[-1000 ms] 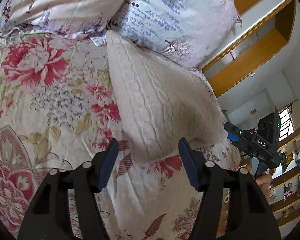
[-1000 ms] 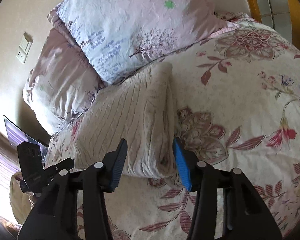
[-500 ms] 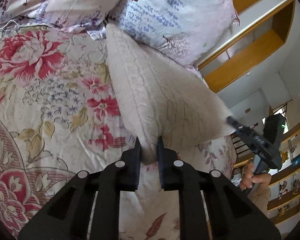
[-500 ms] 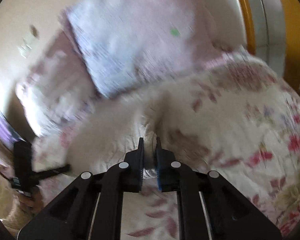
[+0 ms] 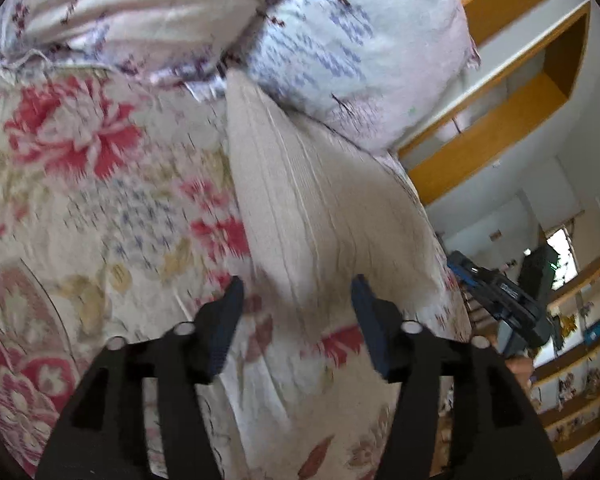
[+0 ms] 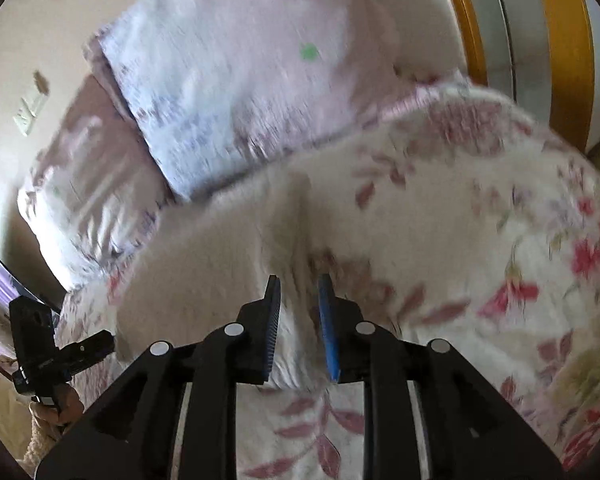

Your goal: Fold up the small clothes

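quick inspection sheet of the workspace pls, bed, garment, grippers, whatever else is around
surface: floral bedspread, wrinkled
job's things: cream knit garment folded, far end against the pillows
clutter: nothing seen
grippers: left gripper jaws opening, apart either side of the garment's near corner; right gripper jaws opening, a fold of garment between them, contact unclear in the blur
cables: nothing seen
surroundings: wooden shelves, wall switch

Each handheld gripper is built of matte black plastic, with two broad angular arms that carry open cut-outs and round silver pivot screws. The left gripper (image 5: 298, 300) ends in dark ribbed pads. The right gripper (image 6: 299, 304) has one black ribbed pad and one bright blue pad. At the lower left of the right wrist view, a cream knitted cuff (image 6: 40, 444) shows.
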`<state>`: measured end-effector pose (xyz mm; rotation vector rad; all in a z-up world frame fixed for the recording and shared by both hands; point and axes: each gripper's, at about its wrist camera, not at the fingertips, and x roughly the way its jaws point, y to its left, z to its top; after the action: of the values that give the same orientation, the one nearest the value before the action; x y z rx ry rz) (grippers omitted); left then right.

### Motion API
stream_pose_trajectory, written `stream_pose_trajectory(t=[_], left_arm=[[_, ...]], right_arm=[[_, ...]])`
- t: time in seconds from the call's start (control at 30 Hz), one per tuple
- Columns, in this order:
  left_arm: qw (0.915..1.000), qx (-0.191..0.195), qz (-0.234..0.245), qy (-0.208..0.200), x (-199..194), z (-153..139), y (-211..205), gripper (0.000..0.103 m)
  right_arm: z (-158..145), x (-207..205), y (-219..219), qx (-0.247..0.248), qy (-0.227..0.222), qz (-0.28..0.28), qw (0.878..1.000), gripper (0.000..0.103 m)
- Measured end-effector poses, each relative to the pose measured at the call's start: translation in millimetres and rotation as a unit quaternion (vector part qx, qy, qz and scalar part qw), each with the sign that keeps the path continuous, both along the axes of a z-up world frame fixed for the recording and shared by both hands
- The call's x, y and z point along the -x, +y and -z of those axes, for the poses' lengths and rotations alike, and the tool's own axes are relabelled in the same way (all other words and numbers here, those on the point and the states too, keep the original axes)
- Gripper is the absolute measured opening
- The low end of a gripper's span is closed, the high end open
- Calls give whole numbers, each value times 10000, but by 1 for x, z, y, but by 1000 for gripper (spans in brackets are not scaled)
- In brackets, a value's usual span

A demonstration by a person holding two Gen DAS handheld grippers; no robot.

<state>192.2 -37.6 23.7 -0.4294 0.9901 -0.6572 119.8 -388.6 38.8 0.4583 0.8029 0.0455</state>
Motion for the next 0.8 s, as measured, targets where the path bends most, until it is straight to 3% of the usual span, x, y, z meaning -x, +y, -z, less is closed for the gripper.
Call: stream_pose_trajectory(t=[0.33, 0.4, 0.43, 0.53, 0.7, 0.73, 0.8], left_arm=[[9993, -347, -149, 65, -31, -3, -25, 73], [9990, -391, -148, 131, -36, 1, -30, 75], [9990, -394, -133, 170, -37, 3, -32, 75], [9989, -354, -85, 278, -40, 9, -34, 79], [9987, -101, -74, 497, -49, 10, -26, 86], [9986, -54, -101, 512, -49, 9, -23, 90], [9986, 10, -166, 504, -52, 7, -18, 90]], right_arm=[[8, -38, 42, 444, 21, -511, 9977, 21], [23, -46, 40, 565, 272, -445, 9970, 26], [40, -52, 38, 622, 645, -399, 9952, 26], [47, -47, 32, 424, 518, -352, 9971, 26], [30, -45, 23, 87, 706, -357, 9968, 27], [26, -46, 19, -27, 695, -338, 9970, 31], [14, -45, 5, -260, 552, -162, 9980, 56]])
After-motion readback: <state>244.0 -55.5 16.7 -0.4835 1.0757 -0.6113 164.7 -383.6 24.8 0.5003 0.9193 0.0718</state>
